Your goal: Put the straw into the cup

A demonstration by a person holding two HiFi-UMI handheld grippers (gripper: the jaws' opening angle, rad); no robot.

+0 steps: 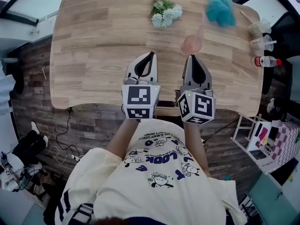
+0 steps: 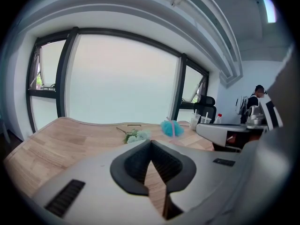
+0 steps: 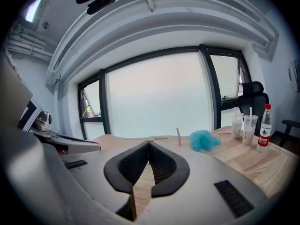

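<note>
A translucent pink cup (image 1: 191, 44) stands on the wooden table (image 1: 93, 41), just beyond the tip of my right gripper (image 1: 191, 56). A thin pink straw (image 3: 178, 137) rises upright past that gripper's jaws; its lower end is hidden behind them. The same straw (image 2: 174, 128) shows in the left gripper view, in front of a blue puff. My left gripper (image 1: 151, 54) hovers beside the right one, over the table's near edge. Both grippers are shut, tips touching, with nothing between them (image 2: 151, 142) (image 3: 149, 143).
A bunch of pale flowers (image 1: 165, 13) and a fluffy blue puff (image 1: 221, 9) lie at the far side. At the right edge stand two clear plastic cups (image 1: 262, 35) and a red-capped bottle (image 1: 267, 61). A person's legs and a patterned shirt are below the table edge.
</note>
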